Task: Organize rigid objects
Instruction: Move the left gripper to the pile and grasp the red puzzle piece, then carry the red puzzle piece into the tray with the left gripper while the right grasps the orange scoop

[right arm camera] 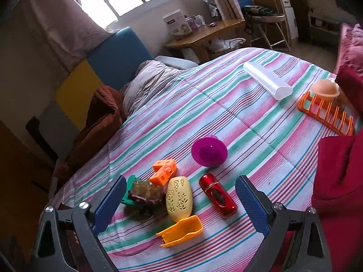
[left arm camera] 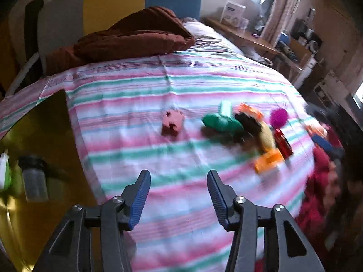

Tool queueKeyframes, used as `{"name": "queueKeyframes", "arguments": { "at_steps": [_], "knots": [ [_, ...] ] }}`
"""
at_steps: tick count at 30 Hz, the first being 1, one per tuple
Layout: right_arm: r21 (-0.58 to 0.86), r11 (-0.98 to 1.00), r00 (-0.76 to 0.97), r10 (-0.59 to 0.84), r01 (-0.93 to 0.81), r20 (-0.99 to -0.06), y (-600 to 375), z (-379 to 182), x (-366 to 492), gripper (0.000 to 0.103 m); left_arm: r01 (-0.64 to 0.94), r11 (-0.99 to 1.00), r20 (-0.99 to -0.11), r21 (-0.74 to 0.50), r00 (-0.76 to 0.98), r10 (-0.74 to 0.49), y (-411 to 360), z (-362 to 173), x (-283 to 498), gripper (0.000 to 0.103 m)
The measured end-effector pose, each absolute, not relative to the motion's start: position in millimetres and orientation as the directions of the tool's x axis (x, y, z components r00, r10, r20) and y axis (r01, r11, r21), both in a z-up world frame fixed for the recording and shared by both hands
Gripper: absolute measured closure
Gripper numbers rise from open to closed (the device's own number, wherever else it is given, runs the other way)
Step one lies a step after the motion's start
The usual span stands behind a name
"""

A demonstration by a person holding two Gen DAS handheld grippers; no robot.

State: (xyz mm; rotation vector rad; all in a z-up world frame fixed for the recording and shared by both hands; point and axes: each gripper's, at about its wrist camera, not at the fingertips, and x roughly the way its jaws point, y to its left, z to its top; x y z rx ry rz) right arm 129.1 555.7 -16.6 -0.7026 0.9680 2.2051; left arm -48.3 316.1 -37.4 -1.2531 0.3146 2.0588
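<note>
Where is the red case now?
In the right wrist view the red case lies on the striped bedspread, right of the yellow oval case, below the purple cup.

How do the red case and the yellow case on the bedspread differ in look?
The red case is glossy and smooth, while the yellow case is matte with leaf-shaped cutouts. The red case is slimmer; the yellow case is a fatter oval. The red case lies clear of other things, while the yellow case sits against the brown piece and the orange tray. Both lie flat on the striped bedspread, side by side.
</note>
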Motion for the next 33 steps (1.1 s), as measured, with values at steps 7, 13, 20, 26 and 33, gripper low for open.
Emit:
{"name": "queueKeyframes", "arguments": {
  "at_steps": [7, 13, 20, 26, 33],
  "knots": [
    [0.478, -0.515, -0.676, 0.313, -0.711, -0.667, 560, -19, 132, 0.005, -0.685, -0.727, -0.873, -0.039, -0.331, 0.359, 372, -53, -85, 0.054],
    [0.528, -0.46, -0.685, 0.302, -0.714, -0.663, 568, -25, 141, 0.005, -0.688, -0.725, -0.902, -0.002, -0.312, 0.298, 407, -78, -112, 0.053],
    [0.534, -0.416, -0.67, 0.336, -0.736, -0.662, 573, -26, 150, 0.005, -0.683, -0.729, -0.908, 0.045, -0.333, 0.256, 416, -101, -117, 0.071],
    [0.571, -0.332, -0.659, 0.332, -0.751, -0.675, 585, -35, 161, 0.01, -0.69, -0.723, -0.907, 0.012, -0.311, 0.282, 395, -96, -94, 0.071],
    [0.515, -0.343, -0.606, 0.257, -0.785, -0.753, 587, -50, 146, 0.027, -0.752, -0.659, -0.889, -0.015, -0.292, 0.352, 358, -87, -41, 0.071]
  ]
}}
